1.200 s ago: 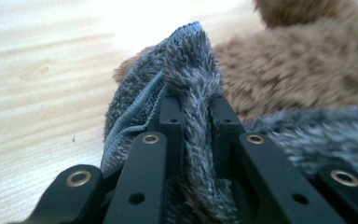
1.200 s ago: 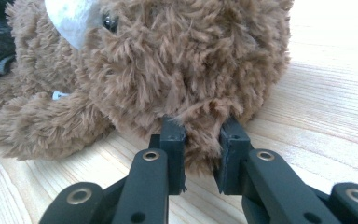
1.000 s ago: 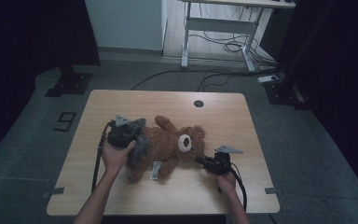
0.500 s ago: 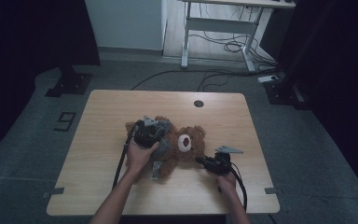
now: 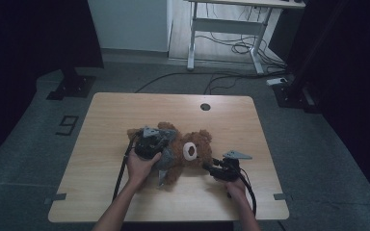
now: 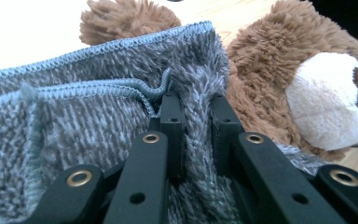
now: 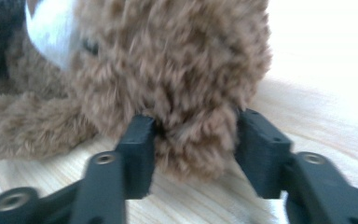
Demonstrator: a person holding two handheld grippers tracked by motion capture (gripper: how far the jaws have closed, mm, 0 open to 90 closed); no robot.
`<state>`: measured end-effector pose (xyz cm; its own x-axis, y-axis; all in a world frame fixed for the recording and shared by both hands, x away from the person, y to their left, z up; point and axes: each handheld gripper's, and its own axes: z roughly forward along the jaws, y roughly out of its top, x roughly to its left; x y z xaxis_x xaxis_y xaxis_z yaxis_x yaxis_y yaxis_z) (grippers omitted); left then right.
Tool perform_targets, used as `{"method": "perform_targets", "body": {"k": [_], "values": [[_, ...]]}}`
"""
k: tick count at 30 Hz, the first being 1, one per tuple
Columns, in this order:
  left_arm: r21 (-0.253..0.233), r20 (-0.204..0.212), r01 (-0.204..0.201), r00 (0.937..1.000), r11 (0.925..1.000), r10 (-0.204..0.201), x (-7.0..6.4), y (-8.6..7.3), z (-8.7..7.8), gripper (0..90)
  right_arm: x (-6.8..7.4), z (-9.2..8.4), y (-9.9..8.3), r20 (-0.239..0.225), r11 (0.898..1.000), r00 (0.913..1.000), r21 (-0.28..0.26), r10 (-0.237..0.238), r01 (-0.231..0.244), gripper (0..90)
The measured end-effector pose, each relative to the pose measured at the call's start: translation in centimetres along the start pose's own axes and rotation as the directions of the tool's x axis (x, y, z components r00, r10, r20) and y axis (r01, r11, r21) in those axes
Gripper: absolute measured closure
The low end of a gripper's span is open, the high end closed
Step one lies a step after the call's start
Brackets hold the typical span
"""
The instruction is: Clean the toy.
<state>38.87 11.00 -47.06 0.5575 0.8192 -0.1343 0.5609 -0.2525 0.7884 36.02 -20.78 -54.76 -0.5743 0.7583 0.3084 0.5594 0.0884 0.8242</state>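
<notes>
Right now I am pinching a fold of the grey fleece cloth (image 6: 98, 116) in the left gripper (image 6: 195, 109), its jaws clamped together on the fabric, and laying it over the teddy bear (image 5: 185, 149) lying at the middle of the table (image 5: 125, 110). The right gripper (image 7: 193, 126) has just been opening: its jaws are standing apart on either side of the bear's ear, fur between them, barely pressing. I judge the covering about half done: the cloth is draping the body, while the head is showing bare and the cloth needs releasing and smoothing.
</notes>
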Motion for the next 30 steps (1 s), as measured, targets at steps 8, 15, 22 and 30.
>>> {"method": "perform_targets", "body": {"k": [8, 15, 22, 30], "values": [[-0.034, 0.014, -0.02, 0.9997, 0.9992, 0.02, -0.7, -1.4, -0.7, 79.3, 0.3, -1.5, 0.7, -0.022, 0.993, 0.9997, -0.116, 0.008, -0.01, 31.9], [-0.075, 0.03, -0.026, 0.9991, 0.9968, 0.029, -0.9, -2.4, -1.1, 79.4, 1.2, -1.6, 1.5, -0.018, 0.995, 0.9998, -0.102, -0.011, 0.01, 19.6], [-0.095, 0.022, -0.056, 0.9981, 0.9939, 0.058, -1.4, -3.1, -1.2, 79.5, 3.4, -0.9, 3.4, -0.012, 0.994, 0.9981, -0.092, -0.06, 0.059, 10.7], [-0.107, 0.055, -0.026, 0.9979, 0.9939, 0.033, -1.3, -3.8, -1.6, 79.6, 4.6, 2.0, 4.8, 0.031, 0.996, 0.9958, -0.003, -0.086, 0.086, 0.0]]}}
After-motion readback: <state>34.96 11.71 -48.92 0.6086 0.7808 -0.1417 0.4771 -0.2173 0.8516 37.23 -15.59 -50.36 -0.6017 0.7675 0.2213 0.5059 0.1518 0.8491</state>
